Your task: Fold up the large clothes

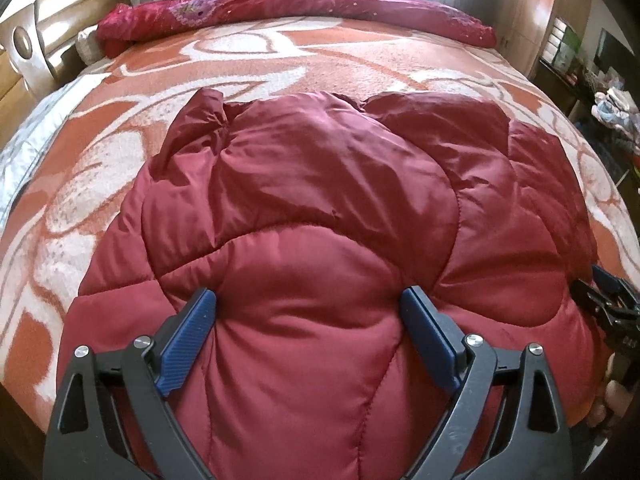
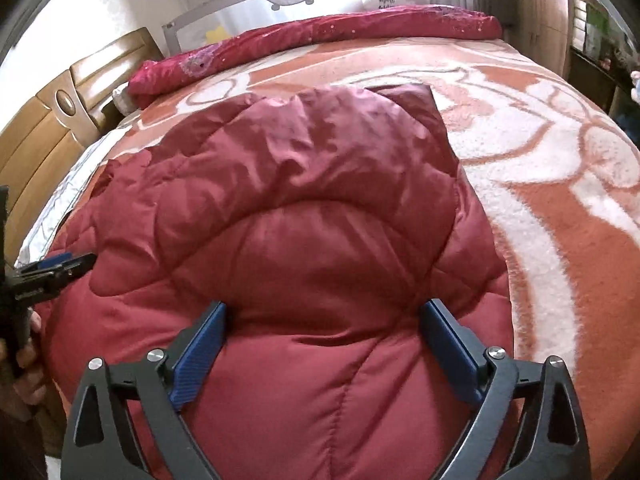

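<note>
A dark red quilted padded coat (image 1: 320, 184) lies spread on the bed and also fills the right wrist view (image 2: 304, 208). My left gripper (image 1: 308, 304) has its jaws wide apart with the coat's near edge bulging between the blue pads (image 1: 188, 336). My right gripper (image 2: 324, 316) stands the same way on the coat's near right part, blue pads (image 2: 200, 352) apart with fabric between them. Each gripper shows in the other's view, the right one (image 1: 608, 300) at the coat's right edge and the left one (image 2: 56, 268) at its left edge.
The bed carries an orange and white patterned blanket (image 1: 280, 64). A rolled crimson quilt (image 1: 296, 8) lies along the far side. A wooden headboard (image 1: 44, 36) is at the left. Shelves with clutter (image 1: 600, 80) stand at the right.
</note>
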`<state>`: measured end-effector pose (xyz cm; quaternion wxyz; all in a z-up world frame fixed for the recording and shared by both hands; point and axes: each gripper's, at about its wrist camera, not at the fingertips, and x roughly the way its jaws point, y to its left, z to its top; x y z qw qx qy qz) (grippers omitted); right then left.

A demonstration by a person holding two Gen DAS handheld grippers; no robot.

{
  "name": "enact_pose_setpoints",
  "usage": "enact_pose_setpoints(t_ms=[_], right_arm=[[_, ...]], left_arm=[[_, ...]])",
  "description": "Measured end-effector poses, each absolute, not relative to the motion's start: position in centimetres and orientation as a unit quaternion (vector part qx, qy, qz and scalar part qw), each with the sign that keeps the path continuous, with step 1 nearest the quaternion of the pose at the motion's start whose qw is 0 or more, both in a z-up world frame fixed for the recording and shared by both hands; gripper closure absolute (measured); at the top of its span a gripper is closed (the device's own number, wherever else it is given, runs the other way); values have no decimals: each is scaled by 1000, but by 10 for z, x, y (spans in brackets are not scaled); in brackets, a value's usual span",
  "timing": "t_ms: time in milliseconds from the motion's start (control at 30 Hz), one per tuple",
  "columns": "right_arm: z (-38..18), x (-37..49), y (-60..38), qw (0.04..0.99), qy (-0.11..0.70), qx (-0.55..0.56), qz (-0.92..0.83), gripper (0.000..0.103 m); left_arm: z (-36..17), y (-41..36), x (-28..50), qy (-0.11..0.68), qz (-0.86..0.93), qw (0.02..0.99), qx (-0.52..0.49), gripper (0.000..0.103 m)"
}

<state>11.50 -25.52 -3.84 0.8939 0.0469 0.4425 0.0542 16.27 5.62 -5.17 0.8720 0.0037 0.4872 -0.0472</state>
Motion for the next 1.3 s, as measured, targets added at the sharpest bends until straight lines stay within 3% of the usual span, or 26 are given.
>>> enact_pose_setpoints(t_ms=[500, 867, 1300], right_arm=[[-31, 113, -255, 897, 436, 49, 55, 5], [7, 61, -240, 905, 411, 47, 96, 4], [-5, -6, -223, 882, 452, 13, 133, 3]], left_arm=[[-31, 67, 121, 477, -62, 876, -27, 9], [-20, 69, 84, 461, -74, 883, -37, 8], [-32, 68, 15, 475, -83, 876, -3, 8]])
